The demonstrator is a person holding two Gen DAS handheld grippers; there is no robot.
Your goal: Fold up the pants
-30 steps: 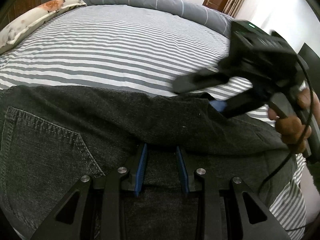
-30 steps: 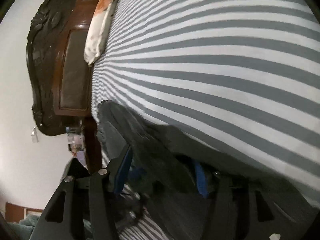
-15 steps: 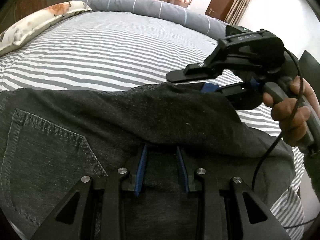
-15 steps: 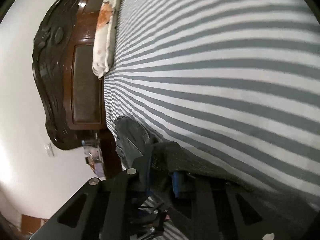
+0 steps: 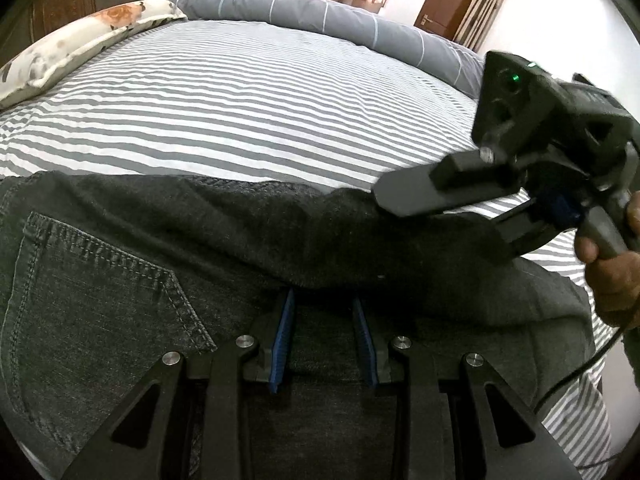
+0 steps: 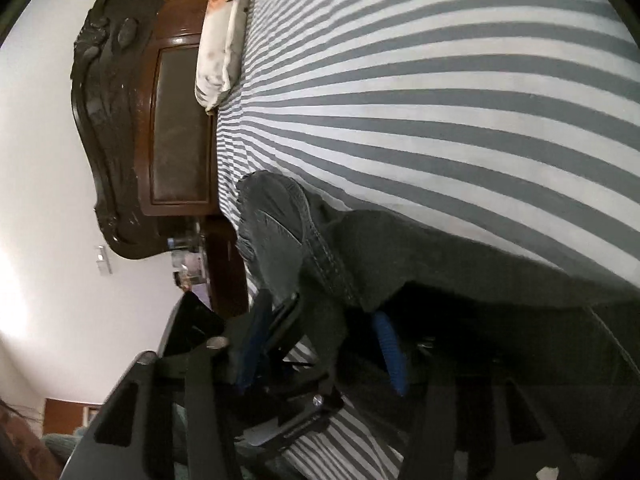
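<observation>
Dark grey jeans point(image 5: 168, 264) lie folded on a striped bed sheet point(image 5: 240, 104), back pocket at the left. My left gripper point(image 5: 324, 340) holds a fold of the denim between its blue pads at the near edge. My right gripper point(image 5: 452, 208) hovers at the right end of the jeans, seen from the left wrist view, with its jaws apart. In the right wrist view its fingers point(image 6: 320, 340) stand wide with jeans cloth point(image 6: 312, 240) hanging between them, not pinched.
A floral pillow point(image 5: 80, 48) lies at the far left of the bed. A grey rolled duvet point(image 5: 320, 12) runs along the far edge. A dark wooden headboard point(image 6: 120, 120) stands beyond the pillow. A brown door point(image 5: 448, 0) is at the back right.
My right gripper has opened, let the jeans edge drop, and drawn back to the right. The left gripper has stayed in place on the denim.
</observation>
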